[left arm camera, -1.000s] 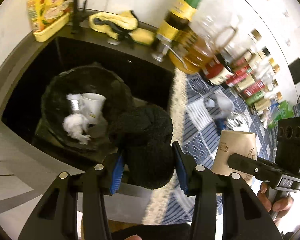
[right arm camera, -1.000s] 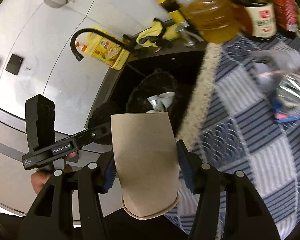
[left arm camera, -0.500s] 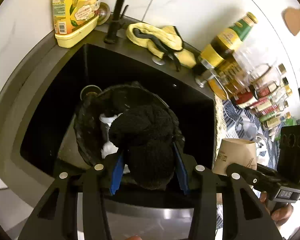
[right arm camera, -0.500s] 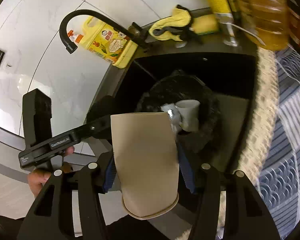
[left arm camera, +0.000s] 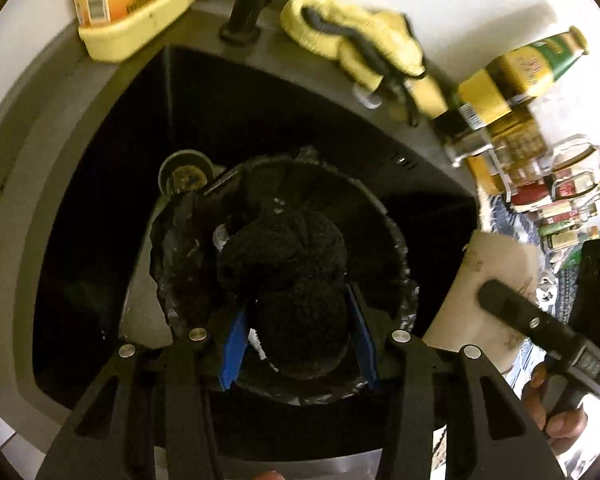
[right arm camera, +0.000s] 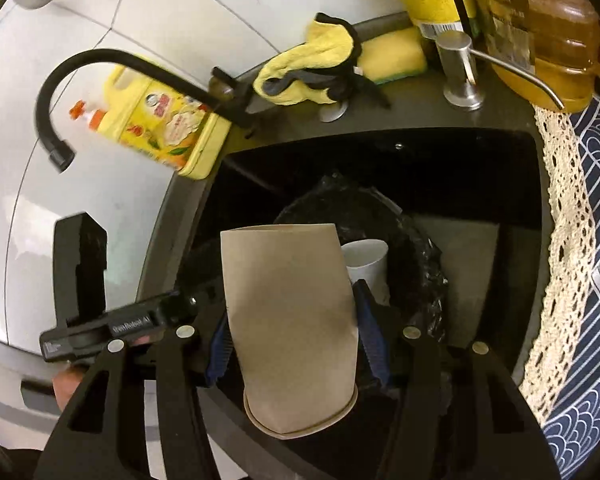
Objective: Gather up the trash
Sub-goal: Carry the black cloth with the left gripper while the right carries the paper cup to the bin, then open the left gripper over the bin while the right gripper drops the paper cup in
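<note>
My left gripper is shut on a black fuzzy bundle, its blue pads pressing both sides. The bundle hangs right over a bin lined with a black bag, which stands inside the sink. My right gripper is shut on a brown paper cup, held rim toward the camera, above the bin's near left edge. A white paper cup lies inside the bin. The left wrist view shows the brown cup just right of the bin.
The black sink has a drain beside the bin. Behind it are a black faucet, a yellow detergent bottle, a yellow cloth, a sponge, a soap pump and oil bottles. A blue lace-edged cloth covers the right counter.
Both grippers have moved from above the patterned counter cloth to over the sink and dropped closer to the bin. Each keeps hold of its load.
</note>
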Demonstrator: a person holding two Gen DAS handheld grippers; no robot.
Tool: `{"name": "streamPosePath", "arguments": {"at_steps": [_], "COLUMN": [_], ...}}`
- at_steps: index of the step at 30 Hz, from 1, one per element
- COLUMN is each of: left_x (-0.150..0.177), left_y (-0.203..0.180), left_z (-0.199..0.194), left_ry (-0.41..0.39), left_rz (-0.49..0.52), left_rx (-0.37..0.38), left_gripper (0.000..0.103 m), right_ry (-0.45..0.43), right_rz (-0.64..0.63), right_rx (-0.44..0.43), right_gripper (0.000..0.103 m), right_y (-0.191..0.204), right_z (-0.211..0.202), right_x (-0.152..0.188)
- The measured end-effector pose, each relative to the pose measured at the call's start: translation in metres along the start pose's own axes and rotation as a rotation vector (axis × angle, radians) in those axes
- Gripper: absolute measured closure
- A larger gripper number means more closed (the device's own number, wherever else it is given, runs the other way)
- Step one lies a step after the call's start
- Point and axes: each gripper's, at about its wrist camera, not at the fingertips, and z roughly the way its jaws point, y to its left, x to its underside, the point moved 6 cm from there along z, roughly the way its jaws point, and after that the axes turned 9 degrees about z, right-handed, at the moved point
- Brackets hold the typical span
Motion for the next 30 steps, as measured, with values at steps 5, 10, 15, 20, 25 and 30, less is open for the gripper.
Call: {"name": "streamPosePath", "arguments": {"at_steps": [5, 10, 15, 20, 25, 30], "left_x": [0.000, -0.008, -0.011, -0.010, -0.010, -0.009], "left_y": [0.001, 0.003, 0.007, 0.007, 0.003, -0.005], "left_z": [0.013, 0.013, 0.009, -0.001, -0.006, -0.010], "left_ry": [0.050, 0.056, 0.045, 0.028, 0.017, -0.002], "left_rz": [0.020, 0.030, 0.023, 0.016, 0.031, 0.045], "left_rx": [0.008, -0.012, -0.027, -0.026, -0.038, -0.034], "left_gripper": [0.059, 0.038, 0.035, 0.035, 0.035, 0.035], "right_ry": [-0.007, 0.000, -0.012, -0.046, -0.078, -0.135], "right_rz": [0.030, 0.042, 0.075, 0.054, 0.058, 0.046], "right_rx": [0.004, 0.019, 0.026, 0.022, 0.027, 0.127], "right_gripper": [0.047, 0.044, 0.033, 0.033, 0.029, 0.025], "right_y": [-0.003, -0.006, -0.011, -0.005, -0.007, -0.016], "right_z": [0.006, 0.012, 0.012, -0.006, -0.027, -0.065], "right_x": [-0.006, -0.009, -0.009, -0.010, -0.007, 0.000]}}
